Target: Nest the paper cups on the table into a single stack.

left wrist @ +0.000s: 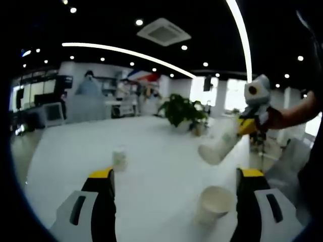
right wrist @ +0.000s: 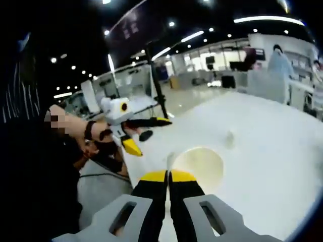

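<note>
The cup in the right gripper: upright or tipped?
Tipped. In the left gripper view the right gripper holds the cup lifted above the table, slanted with its far end pointing down-left.

In the left gripper view, three paper cups could be counted: one small cup [left wrist: 119,158] standing left of centre on the table [left wrist: 151,141], one open cup [left wrist: 214,202] at lower right between the jaws, and one cup [left wrist: 220,146] held tilted in the air at right by the right gripper [left wrist: 247,127]. There was one table and one potted plant [left wrist: 182,112] above centre. In the right gripper view, one cup's open mouth [right wrist: 198,165] showed at centre, just above the right gripper's [right wrist: 168,176] tips, and one left gripper [right wrist: 151,135] was at left of centre. That made two grippers in all. One person in pale clothing [right wrist: 278,63] stood at upper right.
</note>
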